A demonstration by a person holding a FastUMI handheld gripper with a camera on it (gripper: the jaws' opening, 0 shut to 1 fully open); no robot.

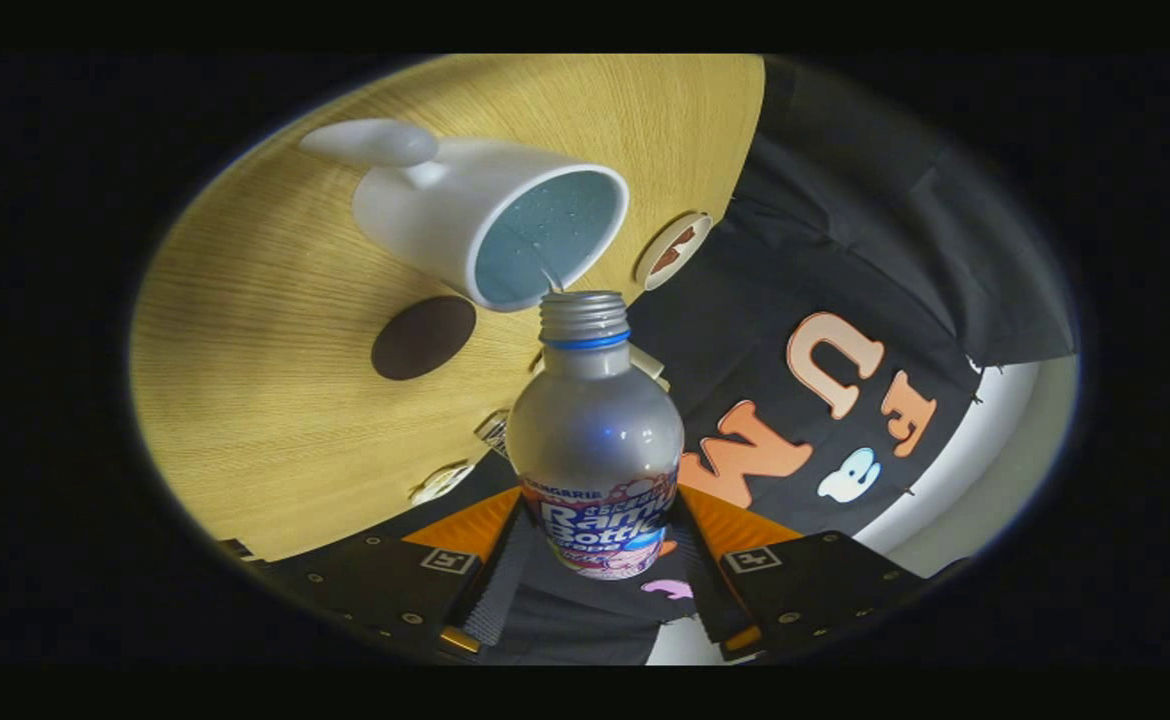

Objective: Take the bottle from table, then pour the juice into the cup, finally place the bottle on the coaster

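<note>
Silver bottle (595, 430), base hidden between gripper (597, 585) fingers, pours into cup (490, 225).

The gripper (595, 580) has two broad, flat dark housings, one on each side, each dotted with small round screws. Each housing carries a small square black-and-white marker near its inner corner, beside an orange wedge-shaped panel. A ribbed strip lines the inner face of the left finger (497, 590).

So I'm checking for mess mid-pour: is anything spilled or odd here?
Nothing spilled. The hand-held gripper is shut on the bottle, whose thin stream lands inside the white cup. The dark coaster is bare.
</note>
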